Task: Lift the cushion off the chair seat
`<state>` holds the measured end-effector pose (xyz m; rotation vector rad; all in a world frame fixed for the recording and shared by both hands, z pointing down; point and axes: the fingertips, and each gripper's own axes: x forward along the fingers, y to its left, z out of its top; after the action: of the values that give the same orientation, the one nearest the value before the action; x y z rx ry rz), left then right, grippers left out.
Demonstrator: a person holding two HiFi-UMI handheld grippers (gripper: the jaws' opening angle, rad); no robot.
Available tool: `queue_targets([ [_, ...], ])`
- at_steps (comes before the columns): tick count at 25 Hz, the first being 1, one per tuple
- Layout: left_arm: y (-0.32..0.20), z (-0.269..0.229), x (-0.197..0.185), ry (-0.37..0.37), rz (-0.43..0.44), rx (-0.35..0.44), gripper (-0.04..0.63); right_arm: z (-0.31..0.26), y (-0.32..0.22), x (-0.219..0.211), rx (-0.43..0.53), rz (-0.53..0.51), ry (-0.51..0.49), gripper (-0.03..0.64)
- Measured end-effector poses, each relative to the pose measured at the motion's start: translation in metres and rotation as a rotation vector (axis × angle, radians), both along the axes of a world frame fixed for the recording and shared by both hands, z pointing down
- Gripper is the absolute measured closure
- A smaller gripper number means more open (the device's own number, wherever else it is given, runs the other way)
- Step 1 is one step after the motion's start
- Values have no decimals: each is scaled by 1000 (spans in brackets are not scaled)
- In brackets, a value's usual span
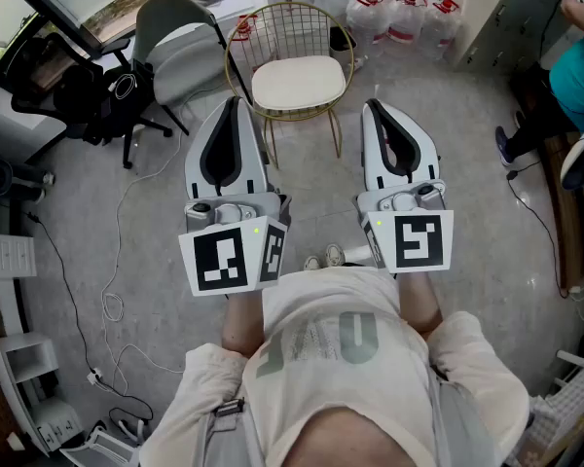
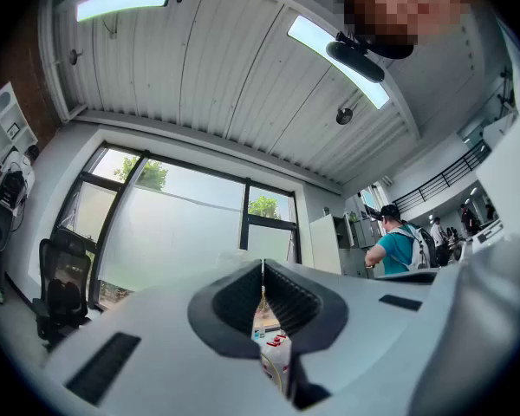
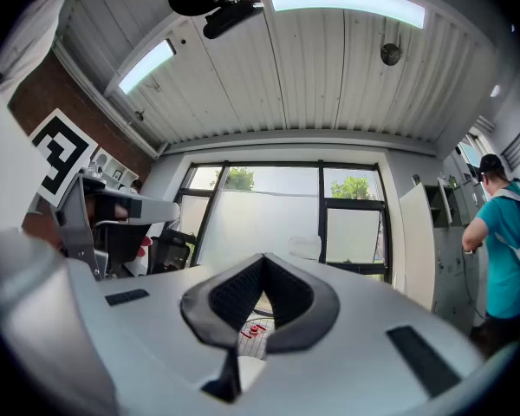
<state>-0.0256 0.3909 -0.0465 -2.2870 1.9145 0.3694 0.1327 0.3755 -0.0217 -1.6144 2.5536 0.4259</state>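
Head view — the white cushion [image 1: 298, 81] lies flat on the seat of the gold wire chair [image 1: 284, 19], upper centre of frame. My left gripper [image 1: 236, 103] and right gripper [image 1: 373, 107] sit side by side mid-frame, just below the chair, neither touching the cushion. A grey chair [image 1: 180, 52] is at upper left, water bottles [image 1: 405, 14] along the top edge.

Left gripper view — fingers [image 2: 230, 302] closed tip to tip, nothing between them. A window [image 2: 182, 224] fills the left and centre, and a person in a teal shirt [image 2: 400, 248] stands at the right.

Right gripper view — fingers [image 3: 230, 297] closed and empty. Wire mesh shows through the small gap beneath the tips, lower centre.
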Motion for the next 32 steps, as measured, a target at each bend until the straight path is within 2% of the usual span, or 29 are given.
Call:
queue_targets([
  [12, -5, -2, -22, 26, 5, 12, 577, -1, -1, -8, 10, 26, 26, 600],
  [18, -10, 1, -38, 45, 22, 13, 577, -4, 3, -21, 12, 25, 1, 600],
  [25, -13, 5, -56, 72, 31, 19, 577, 8, 2, -27, -28, 40, 5, 600],
  [32, -26, 17, -71, 74, -5, 12, 578, 26, -8, -18, -47, 55, 6, 600],
])
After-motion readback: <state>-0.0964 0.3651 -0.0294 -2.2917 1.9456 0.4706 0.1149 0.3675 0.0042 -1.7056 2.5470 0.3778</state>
